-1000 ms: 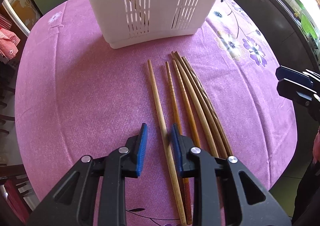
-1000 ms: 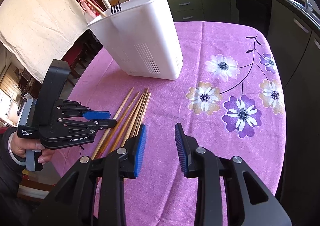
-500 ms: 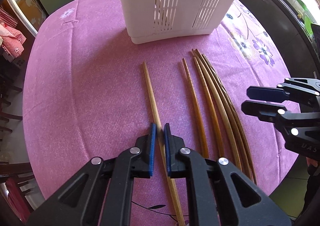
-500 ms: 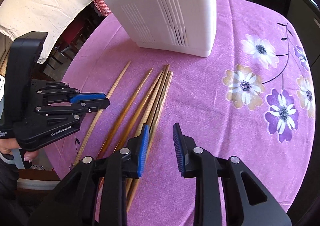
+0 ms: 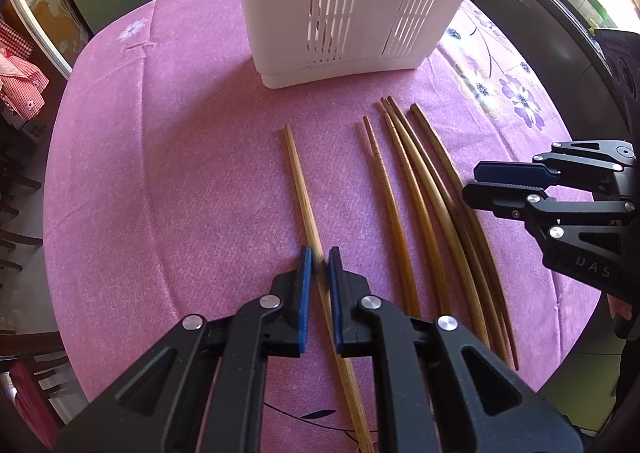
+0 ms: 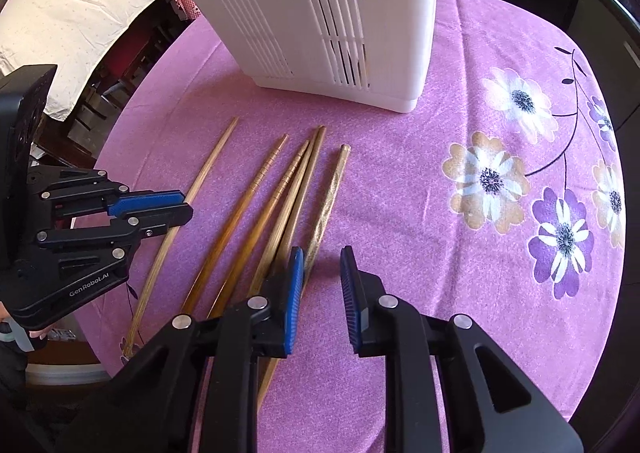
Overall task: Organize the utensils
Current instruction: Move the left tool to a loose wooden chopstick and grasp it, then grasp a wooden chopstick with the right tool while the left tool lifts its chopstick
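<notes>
A round table covered by a pink cloth [image 5: 168, 181] with printed flowers held a tall white slotted utensil holder [image 5: 344, 9] at its far side. 5 wooden chopsticks lay flat on the cloth in front of the holder, tips pointing toward it, none touching it.

The pale chopstick [image 5: 301, 189] lay alone on the left, apart from the others. The left gripper [image 5: 319, 277] had its jaws closed on this chopstick near its middle, blue pads pressing both sides. The stick looked to be resting on the cloth, so lifting seemed not yet begun.

To the right lay the other 4 chopsticks [image 5: 416, 205], darker and close together, some touching along their length. The right gripper [image 6: 322, 285] hovered just over the rightmost, darkest chopstick [image 6: 326, 205]. Its jaws were closing, with a clear gap between the pads. Its left pad sat just beside that chopstick, which was not between the pads. It held nothing.

As a judgement, the task was partly done. Through the holder's slots, dark shapes [image 6: 352, 61] suggested some items already stood inside, though they could not be identified. The holder's top was out of view. All 5 chopsticks on the table remained to be moved into the holder.
</notes>
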A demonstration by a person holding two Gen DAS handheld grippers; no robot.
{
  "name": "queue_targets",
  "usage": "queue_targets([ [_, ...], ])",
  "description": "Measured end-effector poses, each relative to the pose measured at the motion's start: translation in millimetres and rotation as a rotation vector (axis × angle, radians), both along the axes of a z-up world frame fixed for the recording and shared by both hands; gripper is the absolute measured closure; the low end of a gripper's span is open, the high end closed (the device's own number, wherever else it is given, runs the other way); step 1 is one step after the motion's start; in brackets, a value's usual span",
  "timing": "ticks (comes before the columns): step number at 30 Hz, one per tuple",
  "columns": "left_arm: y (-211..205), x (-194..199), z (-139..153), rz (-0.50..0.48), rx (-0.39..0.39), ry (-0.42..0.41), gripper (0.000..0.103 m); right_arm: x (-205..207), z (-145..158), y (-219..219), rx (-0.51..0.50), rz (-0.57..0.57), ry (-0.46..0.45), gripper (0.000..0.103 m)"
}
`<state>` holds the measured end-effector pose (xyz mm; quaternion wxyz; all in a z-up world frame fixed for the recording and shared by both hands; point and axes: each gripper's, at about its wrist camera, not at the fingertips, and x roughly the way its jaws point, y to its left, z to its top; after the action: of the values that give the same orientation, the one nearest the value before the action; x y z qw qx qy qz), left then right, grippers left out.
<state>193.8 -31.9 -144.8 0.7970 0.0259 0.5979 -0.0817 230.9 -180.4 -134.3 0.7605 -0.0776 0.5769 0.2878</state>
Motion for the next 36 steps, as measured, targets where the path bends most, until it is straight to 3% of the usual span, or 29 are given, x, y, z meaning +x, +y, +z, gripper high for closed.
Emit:
queue_targets([
  [5,-7.7,0.0,-1.0,0.001,0.011,-0.003,0.094,-0.3,-2.4,3.8,-0.007,0.006,-0.004,0.083],
  [15,-19.7,6.1,1.4,0.006,0.03,-0.002,0.094,0.9,-4.0,44.0,-0.135,0.054,-0.093,0.084],
  [17,-21.6,6.9,2.7,0.005,0.034,-0.001,0.094,0.9,-4.7,55.1,-0.153,0.064,-0.104,0.088],
  [21,-18.4,8.1,5.0,0.007,0.011,0.008,0.094,2.7,-5.1,57.1,-0.141,0.062,-0.104,0.096],
  [26,-8.4,11.0,6.7,0.012,-0.017,0.018,0.096,3.4,-6.8,42.4,-0.115,0.037,-0.109,0.096],
  [36,24.1,9.0,21.5,0.057,-0.047,-0.022,0.097,-10.0,41.2,-20.1,0.033,-0.065,-0.189,0.096],
])
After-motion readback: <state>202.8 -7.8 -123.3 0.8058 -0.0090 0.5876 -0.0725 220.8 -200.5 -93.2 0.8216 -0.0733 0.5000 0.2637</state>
